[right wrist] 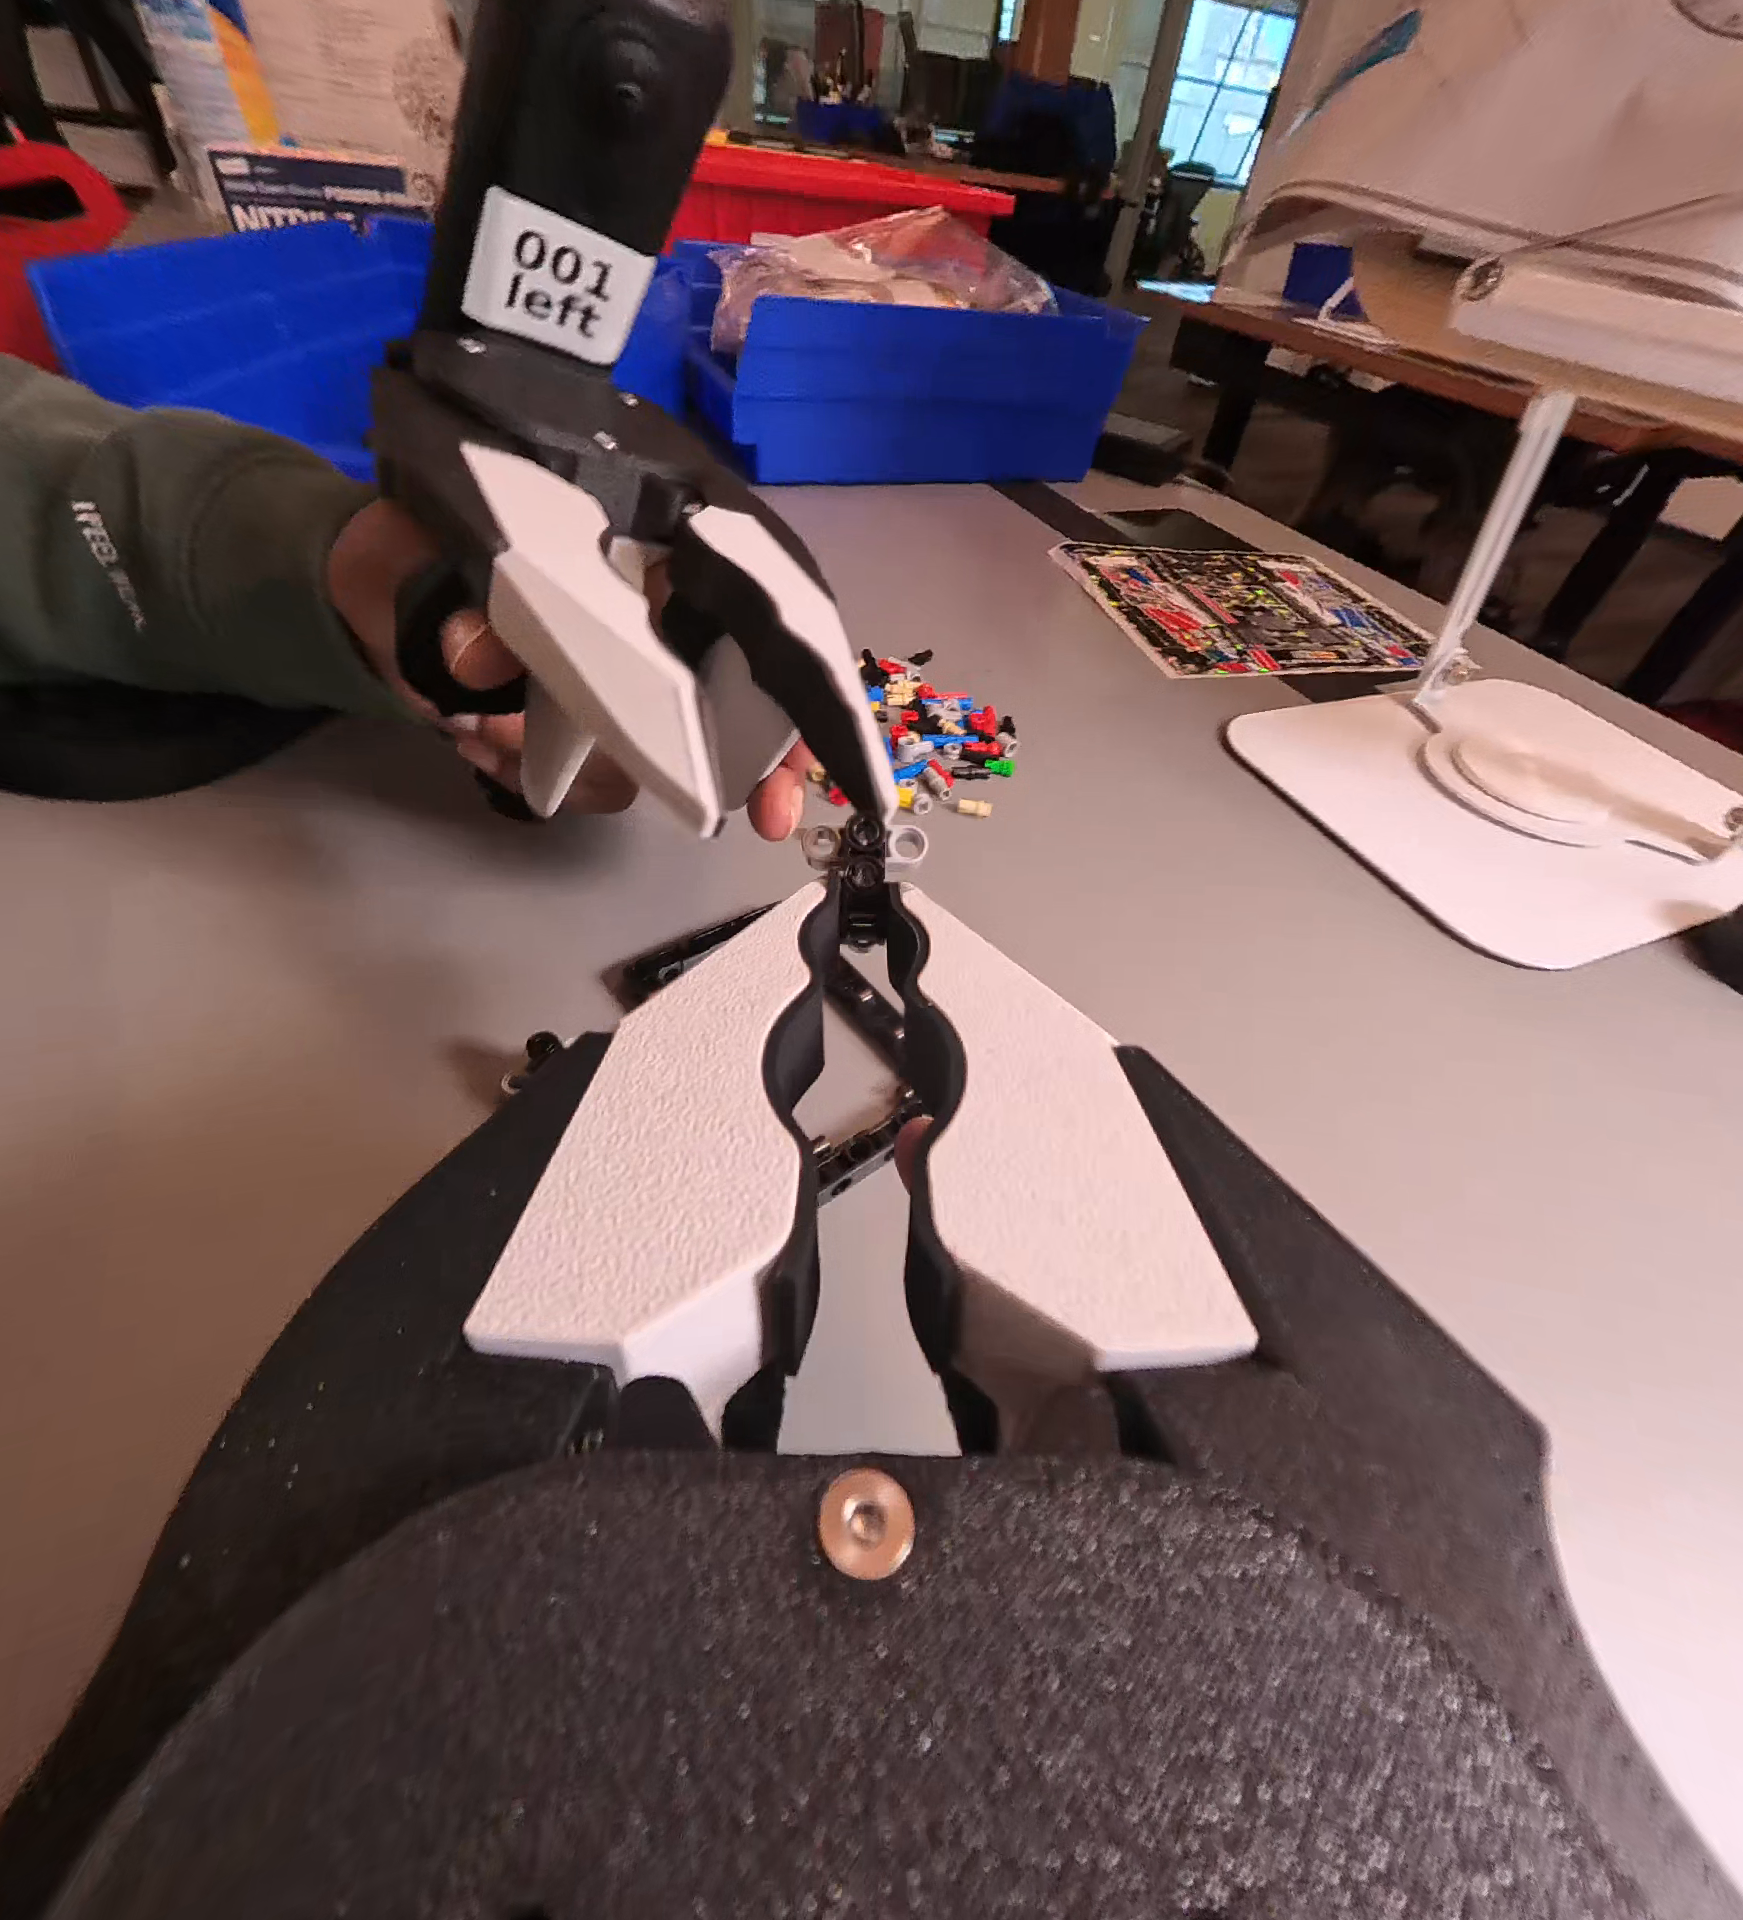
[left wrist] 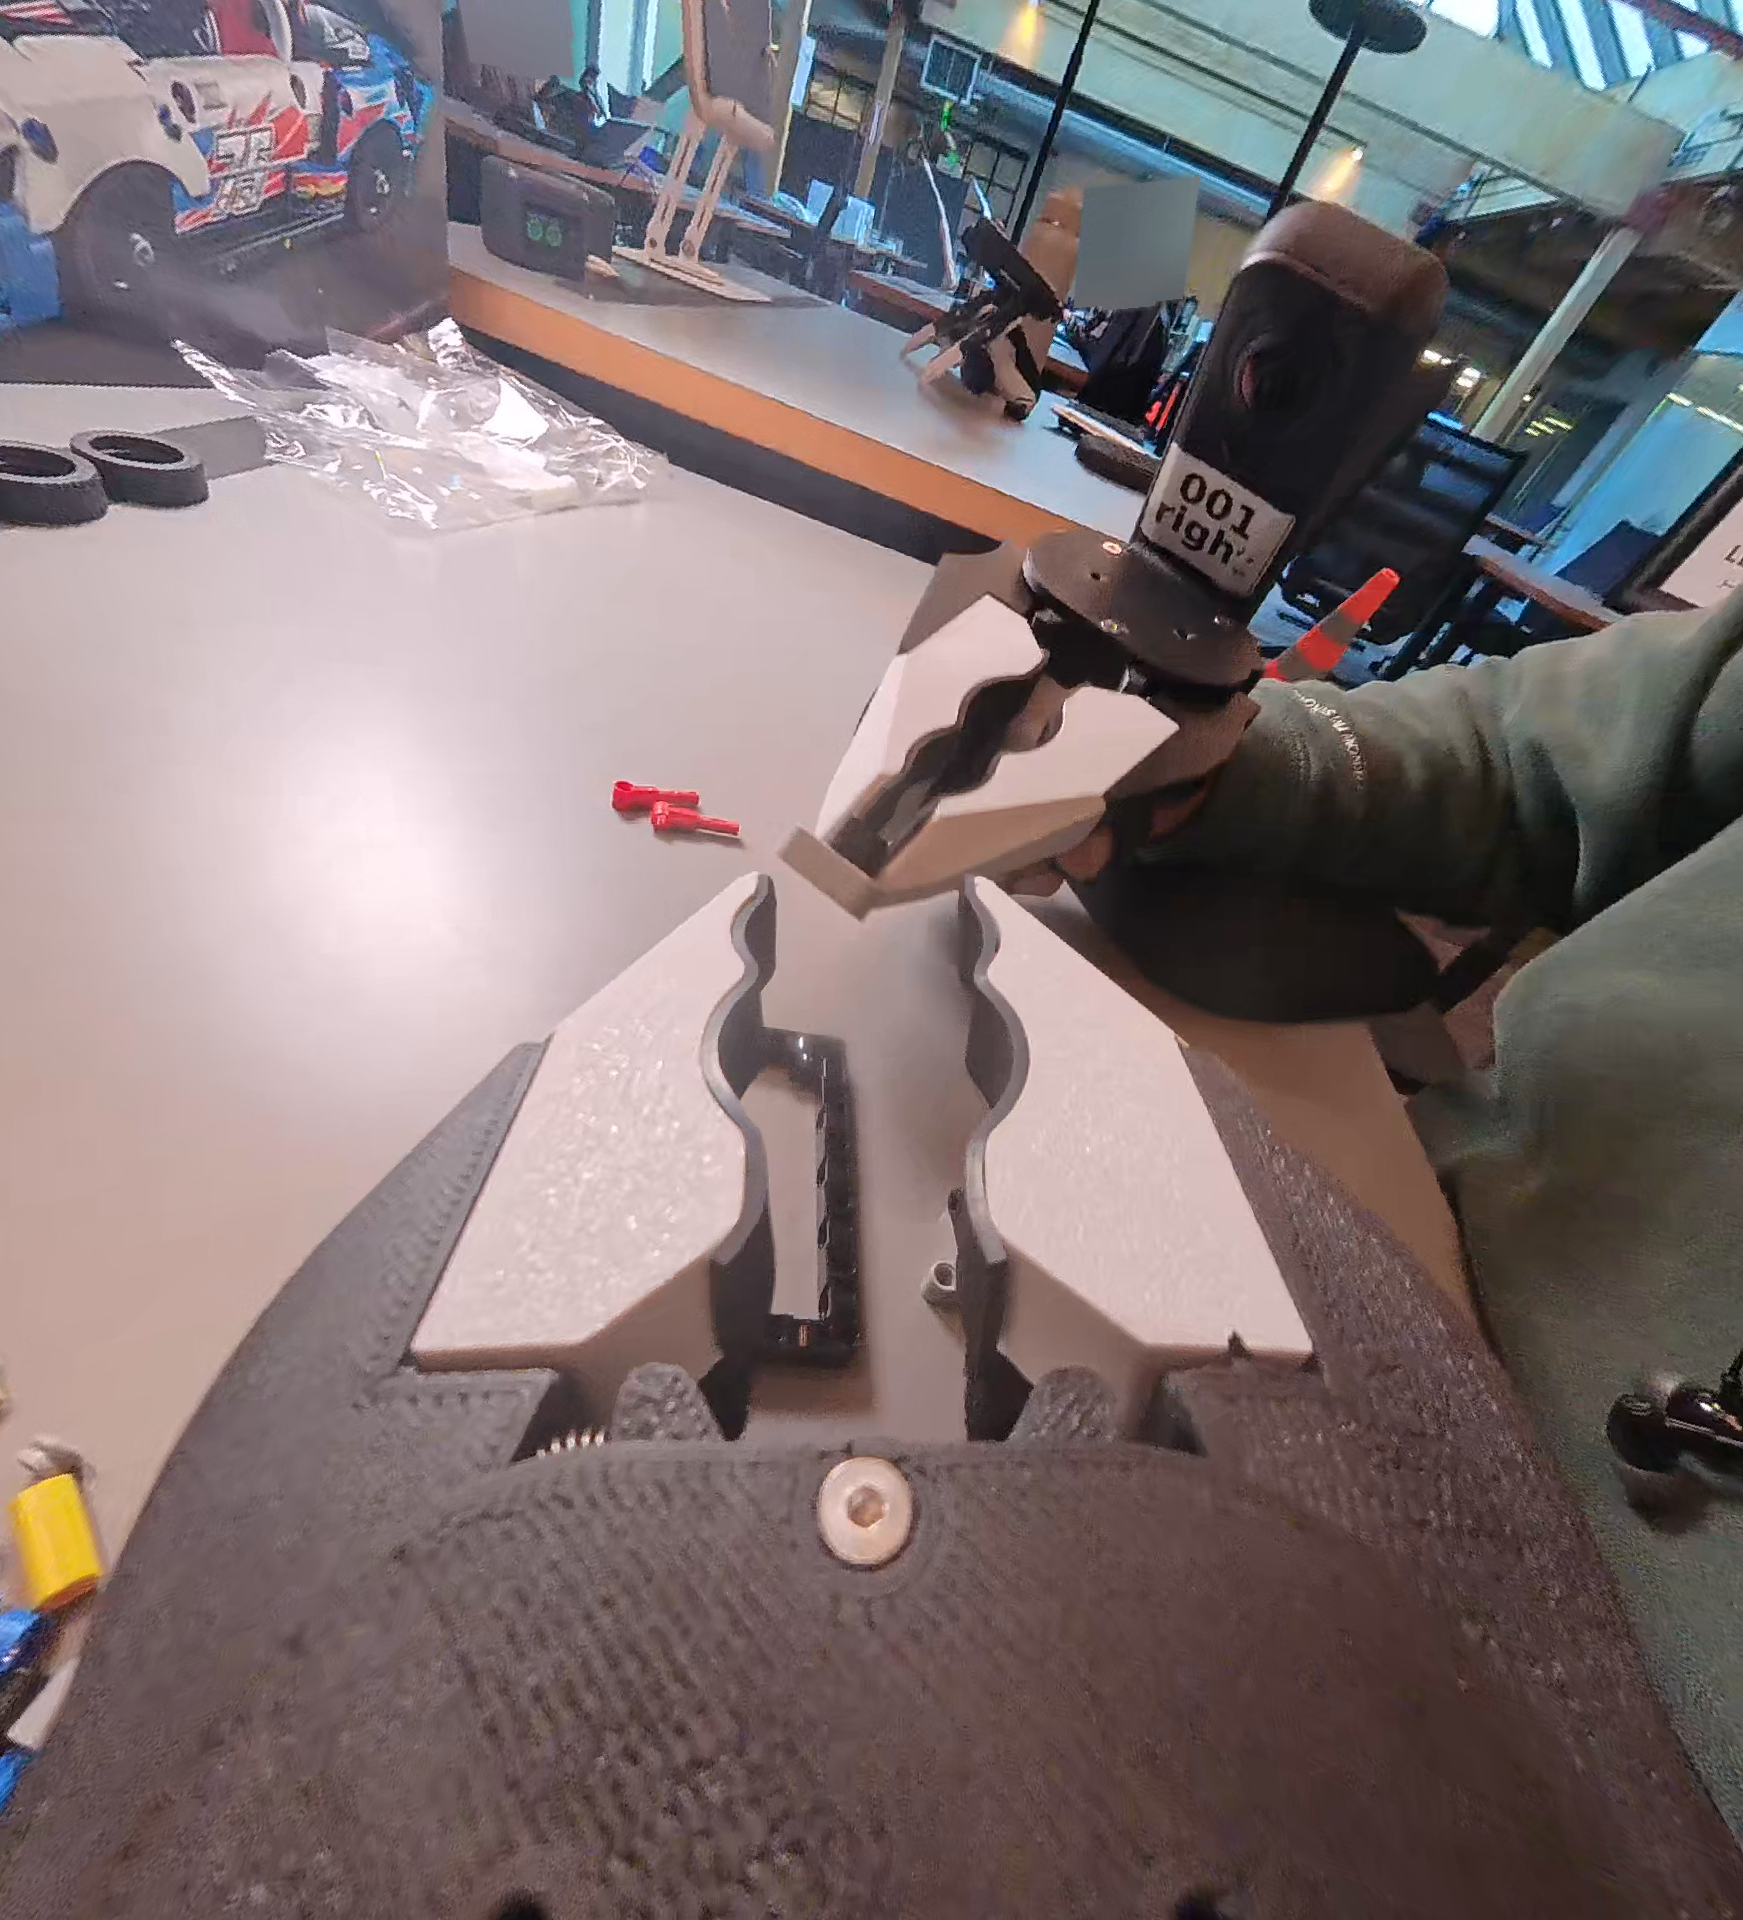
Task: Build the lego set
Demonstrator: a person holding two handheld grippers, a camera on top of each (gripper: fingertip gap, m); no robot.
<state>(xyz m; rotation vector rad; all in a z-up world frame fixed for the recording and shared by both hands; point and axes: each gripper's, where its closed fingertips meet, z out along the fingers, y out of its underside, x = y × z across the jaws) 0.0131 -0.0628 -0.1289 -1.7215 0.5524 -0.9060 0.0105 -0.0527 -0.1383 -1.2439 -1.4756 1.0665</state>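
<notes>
My left gripper (left wrist: 865, 894) is open and empty, its jaws wide apart above a black Lego frame (left wrist: 807, 1195) that lies flat on the grey table (left wrist: 327, 831). A small grey connector (left wrist: 940, 1278) shows by its right finger. My right gripper (right wrist: 862, 894) is shut on a small black and grey Lego piece (right wrist: 862, 847) at its fingertips. The frame (right wrist: 851, 1148) shows under and between its fingers. The two grippers face each other, tips almost touching. The left gripper (right wrist: 794, 816) hangs open just above the held piece. The right gripper (left wrist: 825, 873) points at the left gripper's tips.
A pile of small coloured parts (right wrist: 934, 738), a printed sheet (right wrist: 1241, 613), a white stand base (right wrist: 1469, 810) and blue bins (right wrist: 908, 384) lie beyond. Tyres (left wrist: 36, 478), a clear bag (left wrist: 431, 426), two red pins (left wrist: 675, 808) and loose parts (left wrist: 54, 1538) lie on the left. The grippers are tip to tip, or close to it. The small grey connector (left wrist: 940, 1278) is about equally far from each gripper, around 10 centimetres.
</notes>
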